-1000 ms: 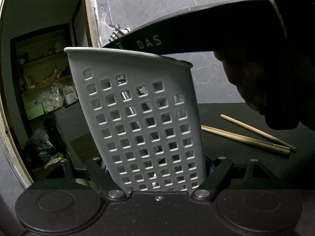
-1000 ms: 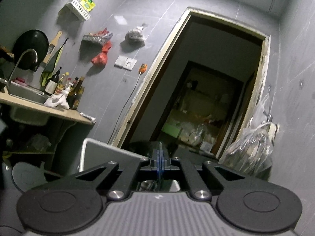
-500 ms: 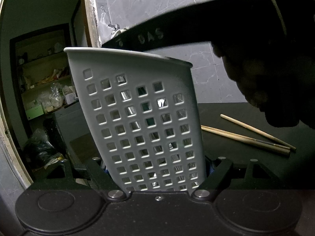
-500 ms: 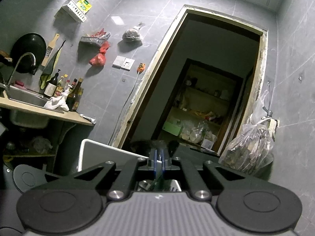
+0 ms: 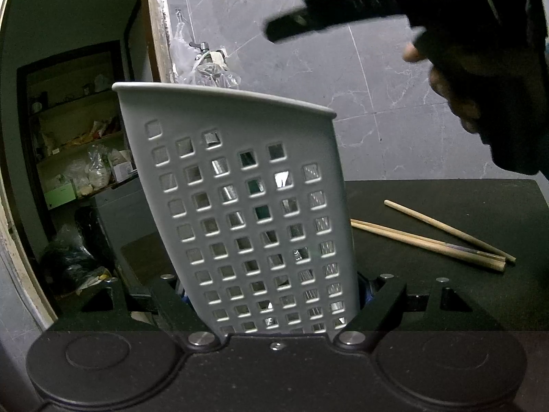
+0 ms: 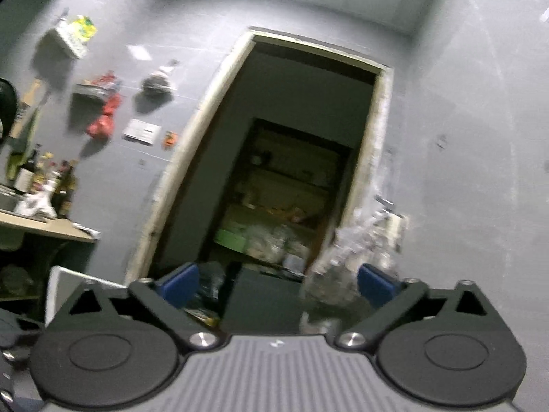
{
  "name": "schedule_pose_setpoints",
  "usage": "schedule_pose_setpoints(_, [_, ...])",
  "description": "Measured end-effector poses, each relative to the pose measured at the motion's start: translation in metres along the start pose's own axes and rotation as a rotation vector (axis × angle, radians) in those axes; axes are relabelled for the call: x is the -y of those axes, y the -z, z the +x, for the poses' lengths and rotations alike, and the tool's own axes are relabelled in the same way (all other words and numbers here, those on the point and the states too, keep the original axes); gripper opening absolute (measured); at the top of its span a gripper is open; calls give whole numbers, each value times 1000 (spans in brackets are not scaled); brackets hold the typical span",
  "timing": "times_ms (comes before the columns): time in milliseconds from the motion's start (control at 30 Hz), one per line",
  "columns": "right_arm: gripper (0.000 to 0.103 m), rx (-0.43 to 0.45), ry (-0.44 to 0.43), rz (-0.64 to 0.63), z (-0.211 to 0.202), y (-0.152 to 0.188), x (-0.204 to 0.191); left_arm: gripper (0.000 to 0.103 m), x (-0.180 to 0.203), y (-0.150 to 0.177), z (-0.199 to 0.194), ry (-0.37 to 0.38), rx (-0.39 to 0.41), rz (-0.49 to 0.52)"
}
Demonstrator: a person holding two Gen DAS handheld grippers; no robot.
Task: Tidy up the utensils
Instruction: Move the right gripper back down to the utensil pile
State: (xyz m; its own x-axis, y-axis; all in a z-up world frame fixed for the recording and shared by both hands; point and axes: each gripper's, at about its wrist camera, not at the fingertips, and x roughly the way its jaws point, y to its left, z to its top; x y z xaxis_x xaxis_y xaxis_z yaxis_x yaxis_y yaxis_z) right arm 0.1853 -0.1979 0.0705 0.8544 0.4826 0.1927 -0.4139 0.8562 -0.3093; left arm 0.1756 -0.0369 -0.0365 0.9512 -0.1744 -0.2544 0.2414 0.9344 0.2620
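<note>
A grey perforated utensil holder point(image 5: 254, 213) stands upright on the dark table point(image 5: 446, 295), filling the middle of the left wrist view. My left gripper point(image 5: 274, 292) is shut on its lower sides. Metal utensils glint through its holes. Three wooden chopsticks point(image 5: 429, 240) lie on the table to its right. My right gripper point(image 6: 274, 283) is open and empty, its blue pads point(image 6: 178, 285) wide apart; it shows in the left wrist view point(image 5: 308, 24) as a dark shape above and right of the holder. A corner of the holder shows in the right wrist view point(image 6: 65, 285).
A doorway point(image 6: 284, 178) into a storeroom with shelves lies behind the holder. A plastic bag point(image 5: 209, 72) hangs on the tiled wall by the door frame. A counter with bottles point(image 6: 44, 185) is at far left. The table's right edge point(image 5: 538, 199) is near the chopsticks.
My right gripper was shut over the holder's rim; it has opened and lifted up and to the right, away from the holder. The left gripper and holder have not moved.
</note>
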Motion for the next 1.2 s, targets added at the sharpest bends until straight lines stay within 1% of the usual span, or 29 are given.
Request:
schedule_pose_setpoints(133, [103,-90,59,29,3,16,14,81,0,0,-1,1,1,-1])
schedule_pose_setpoints(267, [103,-242,91,48,13,37,22,81,-1,1,-1,0,2,-2])
schedule_pose_setpoints(500, [103,-516,50,69,38,79,19,81,-1,2,0,0,6,0])
schedule_pose_setpoints(667, [103,-644,16,116,55,103,20,81,-4,3,1,4,5,2])
schedule_pose_setpoints(767, [103,-698,-2,147,67,111,23,81,-5,3,3,3,4,1])
schedule_pose_setpoints(867, [103,-730,-13,158,75,116,25,81,-6,3,5,6,2,1])
schedule_pose_setpoints(1000, [103,-757,4,173,93,119,27,81,-6,2,5,8,1,1])
schedule_pose_setpoints(1133, [103,-779,6,202,122,122,32,81,-7,2,6,9,-2,-2])
schedule_pose_setpoints(1200, [103,-789,25,198,137,125,32,81,-8,2,6,10,-2,-4])
